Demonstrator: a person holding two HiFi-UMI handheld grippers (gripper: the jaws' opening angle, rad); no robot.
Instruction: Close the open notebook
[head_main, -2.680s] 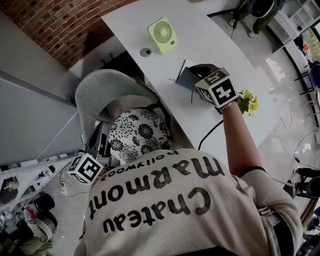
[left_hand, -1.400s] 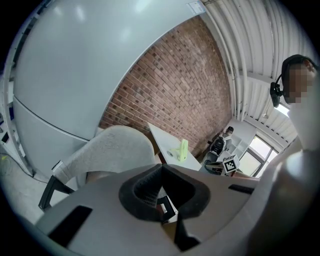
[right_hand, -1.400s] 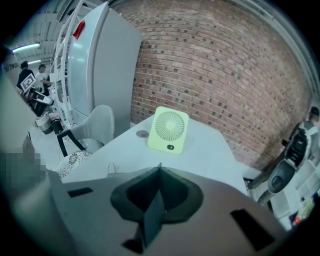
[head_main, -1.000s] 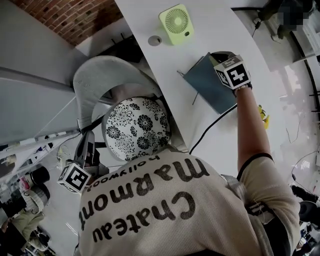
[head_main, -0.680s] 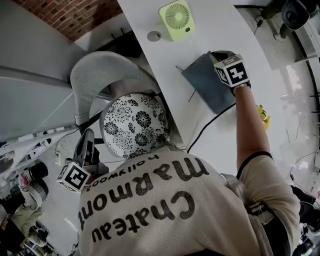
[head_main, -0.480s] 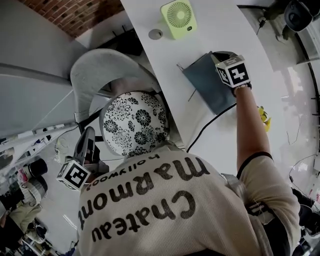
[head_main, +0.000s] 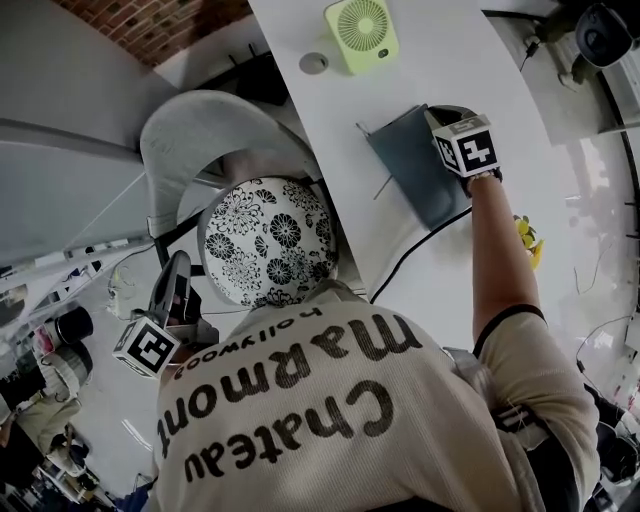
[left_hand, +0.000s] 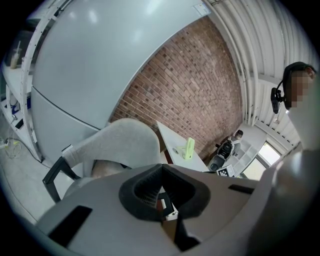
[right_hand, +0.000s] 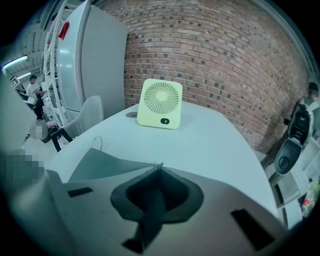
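Note:
The dark teal notebook (head_main: 412, 168) lies on the white table (head_main: 450, 45) with its cover nearly flat. My right gripper (head_main: 441, 113) is at the notebook's far right corner, and its marker cube is just behind. In the right gripper view the jaws are shut at the tip (right_hand: 160, 167), and the edge of the cover (right_hand: 102, 164) runs into them. My left gripper (head_main: 174, 278) hangs low at the left, beside the chair and far from the table. In its own view the jaw tips (left_hand: 162, 167) meet with nothing between them.
A pale green fan (head_main: 362, 32) and a small round disc (head_main: 313, 62) stand at the table's far end. A black cable (head_main: 420, 255) runs from the notebook toward me. Yellow flowers (head_main: 527, 240) lie right of my arm. A grey chair (head_main: 200, 140) with a floral cushion (head_main: 268, 240) stands left of the table.
Since the earliest frame the raised cover has come down with my right gripper. Over the last second the gripper sank a little more. The left gripper stayed beside the chair.

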